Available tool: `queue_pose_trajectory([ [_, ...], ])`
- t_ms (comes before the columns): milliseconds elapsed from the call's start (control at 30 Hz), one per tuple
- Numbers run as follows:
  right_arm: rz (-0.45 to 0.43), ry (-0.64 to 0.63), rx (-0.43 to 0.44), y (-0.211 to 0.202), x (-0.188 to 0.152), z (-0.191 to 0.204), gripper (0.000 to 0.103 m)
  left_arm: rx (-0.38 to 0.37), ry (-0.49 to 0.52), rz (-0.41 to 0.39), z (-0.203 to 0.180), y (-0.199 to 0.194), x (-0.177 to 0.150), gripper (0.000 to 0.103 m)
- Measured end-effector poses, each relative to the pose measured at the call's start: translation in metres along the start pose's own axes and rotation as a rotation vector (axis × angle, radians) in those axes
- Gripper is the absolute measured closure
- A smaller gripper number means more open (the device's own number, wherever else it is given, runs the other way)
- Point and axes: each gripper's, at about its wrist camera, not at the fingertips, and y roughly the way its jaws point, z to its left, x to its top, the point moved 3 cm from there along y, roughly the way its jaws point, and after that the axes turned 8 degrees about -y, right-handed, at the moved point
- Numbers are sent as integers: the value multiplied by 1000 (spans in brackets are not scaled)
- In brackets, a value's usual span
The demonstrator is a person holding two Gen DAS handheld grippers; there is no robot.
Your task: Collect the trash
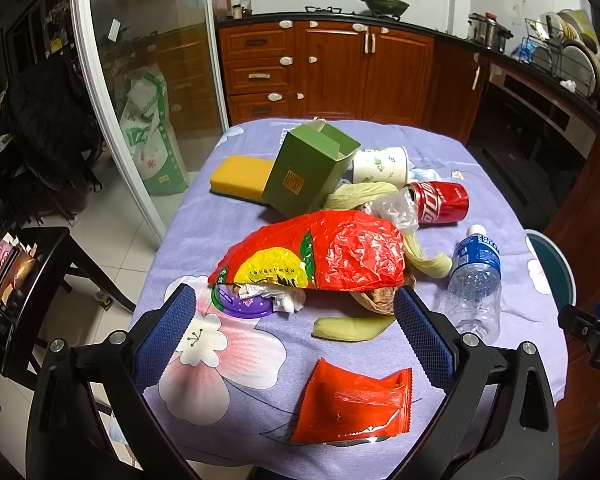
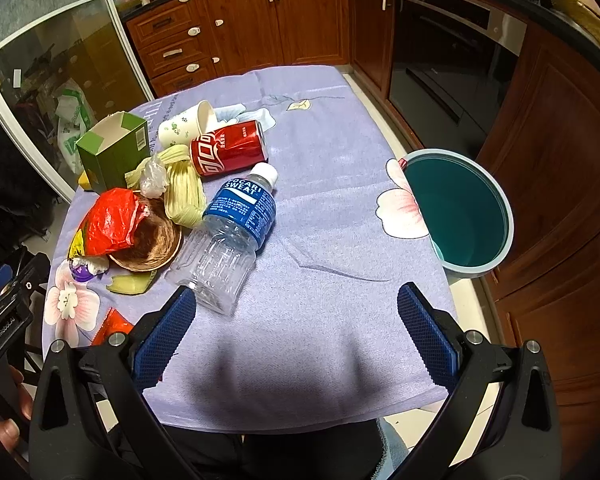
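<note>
- Your right gripper (image 2: 296,328) is spread wide, holding nothing; the plastic bottle (image 2: 230,236) lies just ahead-left, its cap pointing away.
- Your left gripper (image 1: 296,328) is spread wide too, over the orange packet (image 1: 356,404).

Kitchen interior: reddish wooden cabinets (image 1: 328,68) under a dark countertop (image 1: 420,28) at 12 o'clock; glass sliding door (image 1: 148,80) at 10 o'clock; built-in oven (image 2: 452,64) at 2 o'clock; pale tiled floor (image 1: 112,236); lavender floral cloth covers the desk (image 2: 332,184).

Left gripper (image 1: 296,332), fingers spread, above a flowered tablecloth (image 1: 236,216). Red snack wrapper (image 1: 354,402) lies between them, nearer than the crumpled red bag (image 1: 320,256). Cola can (image 1: 440,203) beyond the bag.
</note>
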Motion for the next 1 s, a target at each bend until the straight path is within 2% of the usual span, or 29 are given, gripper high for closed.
queue_pose_trajectory([
  [1000, 39, -12, -3, 16, 4, 8, 6, -2, 3, 21, 3, 15, -6, 4],
])
